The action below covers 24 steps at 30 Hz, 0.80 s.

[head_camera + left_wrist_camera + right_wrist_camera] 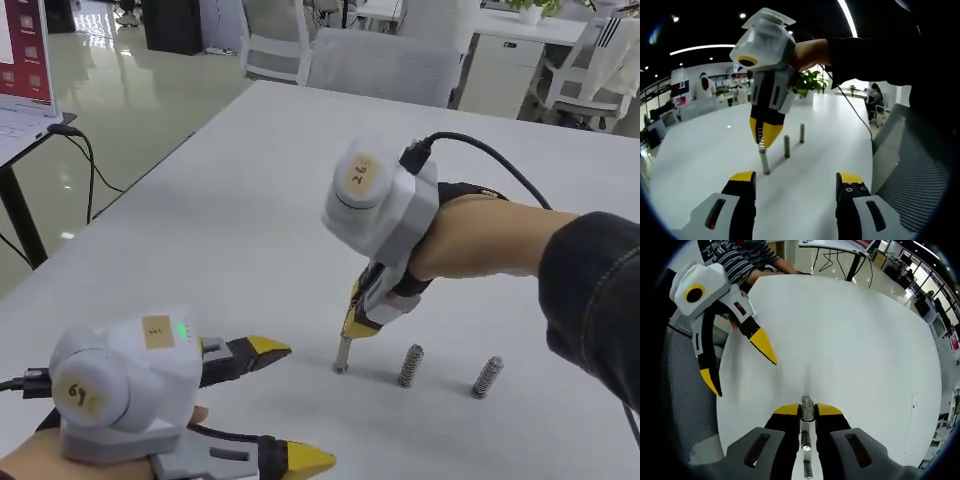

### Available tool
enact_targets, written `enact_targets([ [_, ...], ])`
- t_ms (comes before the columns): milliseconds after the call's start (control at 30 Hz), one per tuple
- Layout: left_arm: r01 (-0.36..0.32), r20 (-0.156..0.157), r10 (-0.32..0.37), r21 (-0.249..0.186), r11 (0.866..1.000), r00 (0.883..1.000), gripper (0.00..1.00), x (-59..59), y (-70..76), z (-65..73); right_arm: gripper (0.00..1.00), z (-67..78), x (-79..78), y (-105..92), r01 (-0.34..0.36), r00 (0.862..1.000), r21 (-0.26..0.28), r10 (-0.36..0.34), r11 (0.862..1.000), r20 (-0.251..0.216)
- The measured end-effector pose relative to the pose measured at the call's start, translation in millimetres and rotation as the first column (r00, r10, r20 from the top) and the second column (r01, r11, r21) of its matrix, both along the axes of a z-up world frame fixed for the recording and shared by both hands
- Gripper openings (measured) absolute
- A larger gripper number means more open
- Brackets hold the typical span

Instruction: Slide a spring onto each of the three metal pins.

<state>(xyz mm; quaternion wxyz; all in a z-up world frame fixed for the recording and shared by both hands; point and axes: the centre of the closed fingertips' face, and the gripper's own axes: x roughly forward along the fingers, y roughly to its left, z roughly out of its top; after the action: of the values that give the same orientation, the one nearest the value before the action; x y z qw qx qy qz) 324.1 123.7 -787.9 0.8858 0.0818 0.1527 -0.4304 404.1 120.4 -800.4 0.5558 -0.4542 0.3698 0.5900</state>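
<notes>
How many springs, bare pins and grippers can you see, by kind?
Springs: 3, one held in the right gripper
Bare pins: 1
Grippers: 2, counting the left gripper
Total: 6

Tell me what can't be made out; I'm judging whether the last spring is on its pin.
1. Whether the spring has met the bare pin: in the head view the jaws of the right gripper cover it; in the left gripper view the gap is too small.
2. How the bare pin is fixed to the table: too small, head view.
3. Body of the left gripper: cut by the head view's bottom edge.
</notes>
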Motion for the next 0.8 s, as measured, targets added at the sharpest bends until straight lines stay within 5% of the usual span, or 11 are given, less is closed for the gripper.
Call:
enact_targets([
  [800, -0.005, -0.005, 0.005, 0.006, 1.000, 1.000, 0.57, 0.2, 3.3, -1.9, 0.09, -44.4, -6.1, -1.9, 0.003, 0.999, -0.061, -0.005, 0.998, -0.032],
])
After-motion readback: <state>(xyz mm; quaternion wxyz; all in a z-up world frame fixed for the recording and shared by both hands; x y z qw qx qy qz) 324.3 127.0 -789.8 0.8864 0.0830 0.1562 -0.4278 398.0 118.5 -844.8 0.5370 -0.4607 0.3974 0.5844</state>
